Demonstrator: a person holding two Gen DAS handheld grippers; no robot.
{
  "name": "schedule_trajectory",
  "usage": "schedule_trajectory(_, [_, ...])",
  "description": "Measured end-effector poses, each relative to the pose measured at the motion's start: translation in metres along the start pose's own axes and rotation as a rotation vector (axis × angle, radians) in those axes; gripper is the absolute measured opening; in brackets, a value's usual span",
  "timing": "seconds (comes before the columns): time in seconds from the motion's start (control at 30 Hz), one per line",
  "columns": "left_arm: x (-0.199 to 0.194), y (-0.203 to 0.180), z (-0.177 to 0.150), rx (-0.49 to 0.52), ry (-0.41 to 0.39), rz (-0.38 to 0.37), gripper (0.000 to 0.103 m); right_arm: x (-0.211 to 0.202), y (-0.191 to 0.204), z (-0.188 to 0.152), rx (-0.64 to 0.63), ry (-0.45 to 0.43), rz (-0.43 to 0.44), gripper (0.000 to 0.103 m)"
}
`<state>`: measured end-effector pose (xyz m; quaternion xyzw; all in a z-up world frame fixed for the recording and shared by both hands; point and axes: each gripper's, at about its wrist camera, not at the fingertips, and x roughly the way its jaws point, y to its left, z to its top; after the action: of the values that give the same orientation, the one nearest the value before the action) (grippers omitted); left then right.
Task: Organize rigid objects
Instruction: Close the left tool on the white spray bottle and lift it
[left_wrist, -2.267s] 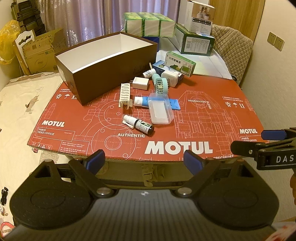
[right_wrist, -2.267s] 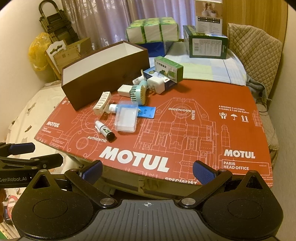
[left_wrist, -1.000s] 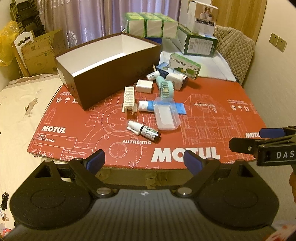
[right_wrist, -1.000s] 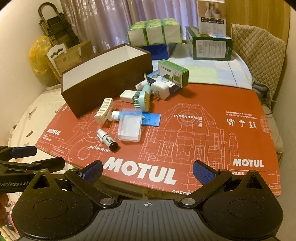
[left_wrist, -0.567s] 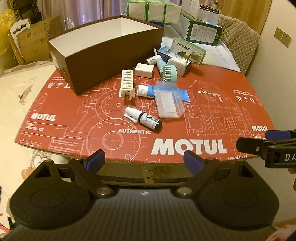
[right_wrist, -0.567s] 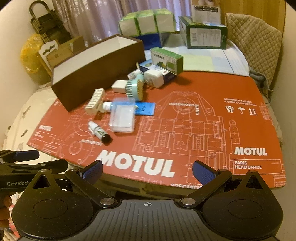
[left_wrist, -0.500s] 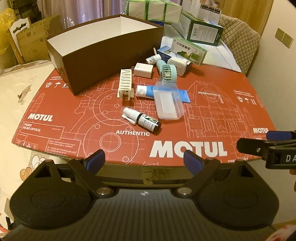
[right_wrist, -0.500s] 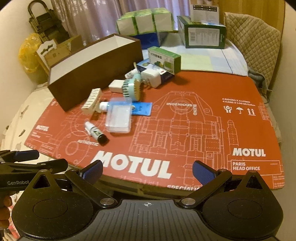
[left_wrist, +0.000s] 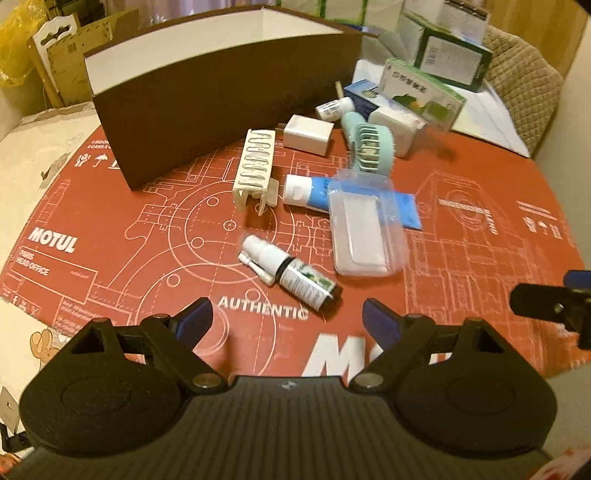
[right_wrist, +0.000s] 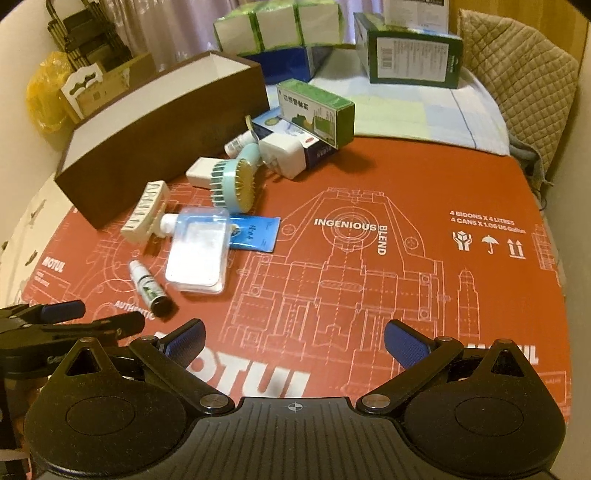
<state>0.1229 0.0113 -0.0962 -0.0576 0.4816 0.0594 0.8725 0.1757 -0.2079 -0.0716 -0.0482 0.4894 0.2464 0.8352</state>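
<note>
Your left gripper (left_wrist: 282, 319) hangs over the near edge of the red cardboard sheet (left_wrist: 461, 229), fingers spread wide with nothing between them; the jaws have just been closing a little. Your right gripper (right_wrist: 293, 338) is to its right, also spread and empty, pointing at bare sheet.

Largest on the sheet: brown box (left_wrist: 221, 99), white inside, far left, open top. Nothing shows inside it from these views.

Right of the box, far side: green carton (right_wrist: 314, 110) resting on a blue-and-white carton (right_wrist: 321, 153), white adapter (right_wrist: 282, 155) just beside them.

Middle cluster: clear plastic case (left_wrist: 364, 230) lying flat, partly over a blue tube (left_wrist: 314, 190) with a white cap. Mint handheld fan (left_wrist: 367, 147) on the far side of the case. White square charger (left_wrist: 306, 134) left of the fan. Cream ribbed clip (left_wrist: 255, 168) close to the box's front wall, by the tube's cap.

Nearest you: small spray bottle (left_wrist: 291, 275), white top, dark base, on its side, just beyond the left fingers. A tiny white bottle (left_wrist: 334, 109) lies at the far side, by the cartons.
</note>
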Motion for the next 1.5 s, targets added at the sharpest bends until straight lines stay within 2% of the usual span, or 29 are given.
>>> schedule_trajectory(0.27, [0.03,0.001,0.013,-0.033,0.027,0.035,0.082,0.025,-0.009,0.022,-0.028,0.044,0.013,0.101])
schedule_trajectory(0.53, [0.033,0.026,0.013,-0.049,0.04,0.093,0.075,0.043,-0.007,0.038,-0.058,0.072,0.045,0.101])
schedule_trajectory(0.63, [0.031,0.033,0.014,-0.044,0.035,0.098,0.068,0.048,-0.004,0.044,-0.077,0.076,0.059,0.101])
schedule_trajectory(0.77, [0.032,0.029,0.017,0.021,0.018,0.079,0.067,0.053,-0.002,0.049,-0.093,0.082,0.07,0.101])
schedule_trajectory(0.87, [0.035,0.023,0.02,0.055,0.011,0.06,0.059,0.054,-0.001,0.051,-0.103,0.081,0.076,0.101])
schedule_trajectory(1.03, [0.042,0.02,0.023,0.062,0.021,0.036,0.035,0.054,0.0,0.052,-0.111,0.072,0.09,0.101])
schedule_trajectory(1.1, [0.044,0.021,0.024,0.053,0.028,0.028,0.03,0.055,0.001,0.052,-0.114,0.069,0.097,0.101])
schedule_trajectory(1.13, [0.044,0.022,0.024,0.047,0.03,0.023,0.022,0.055,0.002,0.052,-0.113,0.066,0.103,0.101])
schedule_trajectory(1.4, [0.037,0.027,0.023,0.008,0.017,0.023,0.02,0.059,0.018,0.056,-0.147,0.039,0.184,0.101])
schedule_trajectory(1.5, [0.031,0.028,0.022,0.004,0.003,0.03,0.02,0.066,0.03,0.059,-0.154,0.043,0.233,0.09])
